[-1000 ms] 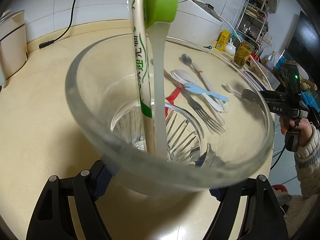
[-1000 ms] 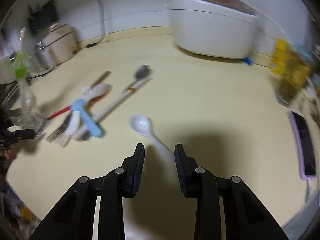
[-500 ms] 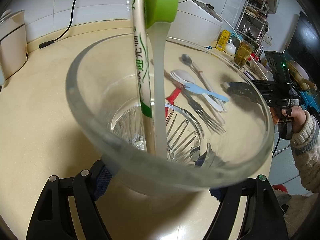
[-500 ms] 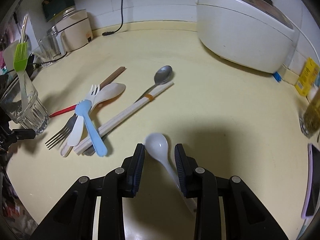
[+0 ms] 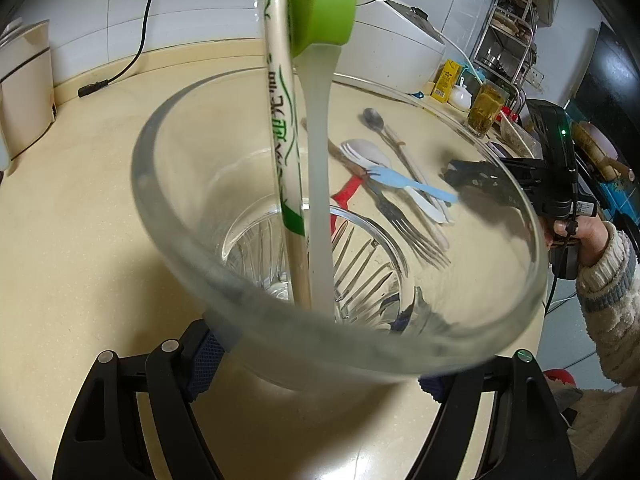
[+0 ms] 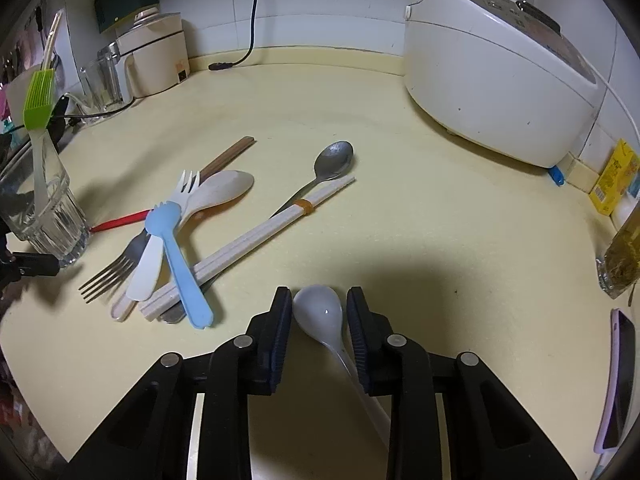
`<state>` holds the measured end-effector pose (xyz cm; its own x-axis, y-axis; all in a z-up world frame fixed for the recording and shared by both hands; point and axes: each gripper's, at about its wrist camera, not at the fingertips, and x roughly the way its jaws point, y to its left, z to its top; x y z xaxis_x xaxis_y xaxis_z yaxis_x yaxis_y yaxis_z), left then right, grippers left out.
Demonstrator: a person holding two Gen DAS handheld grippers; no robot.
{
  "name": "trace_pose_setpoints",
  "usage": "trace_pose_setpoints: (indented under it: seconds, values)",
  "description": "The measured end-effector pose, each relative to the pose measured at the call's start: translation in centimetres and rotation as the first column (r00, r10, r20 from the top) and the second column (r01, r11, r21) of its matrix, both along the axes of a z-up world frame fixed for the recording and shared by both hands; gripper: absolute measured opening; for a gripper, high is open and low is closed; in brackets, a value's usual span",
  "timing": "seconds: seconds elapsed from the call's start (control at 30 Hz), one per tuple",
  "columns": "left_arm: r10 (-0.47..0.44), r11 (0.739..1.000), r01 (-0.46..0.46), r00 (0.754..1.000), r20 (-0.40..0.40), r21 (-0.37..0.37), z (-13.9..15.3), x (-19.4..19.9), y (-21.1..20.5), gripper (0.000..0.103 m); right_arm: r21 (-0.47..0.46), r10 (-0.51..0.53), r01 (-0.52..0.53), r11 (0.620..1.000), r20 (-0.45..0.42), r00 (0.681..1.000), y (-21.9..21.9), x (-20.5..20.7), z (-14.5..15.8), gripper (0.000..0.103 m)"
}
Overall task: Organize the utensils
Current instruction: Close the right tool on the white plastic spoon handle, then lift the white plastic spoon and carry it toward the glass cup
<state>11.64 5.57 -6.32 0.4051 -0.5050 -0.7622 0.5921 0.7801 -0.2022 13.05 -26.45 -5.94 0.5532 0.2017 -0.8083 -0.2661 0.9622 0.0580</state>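
Clamping a clear glass (image 5: 340, 240) by its base, the left gripper (image 5: 312, 360) holds it on the counter (image 5: 80, 220); a green brush (image 5: 320, 80) and paper-sleeved chopsticks (image 5: 280, 120) stand inside. From the right wrist, the right gripper (image 6: 319, 320) straddles a white spoon (image 6: 320, 314) lying on the counter, jaws closing around its bowl, beside the utensil pile (image 6: 180, 248).

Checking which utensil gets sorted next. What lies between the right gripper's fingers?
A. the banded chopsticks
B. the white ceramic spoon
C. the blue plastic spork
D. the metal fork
B: in the right wrist view the white ceramic spoon lies bowl-up on the counter between the right gripper's closing fingers, apart from the utensil pile.
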Motion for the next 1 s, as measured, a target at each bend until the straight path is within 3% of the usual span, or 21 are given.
trace_pose_setpoints:
  seconds: [1.0]
  values:
    - [0.007, 1.0, -0.007, 1.0, 0.005, 0.01, 0.1, -0.2, -0.1, 0.082, 0.001, -0.004, 0.004, 1.0, -0.003, 1.0, 3.6, 2.1, -0.3, 0.025]
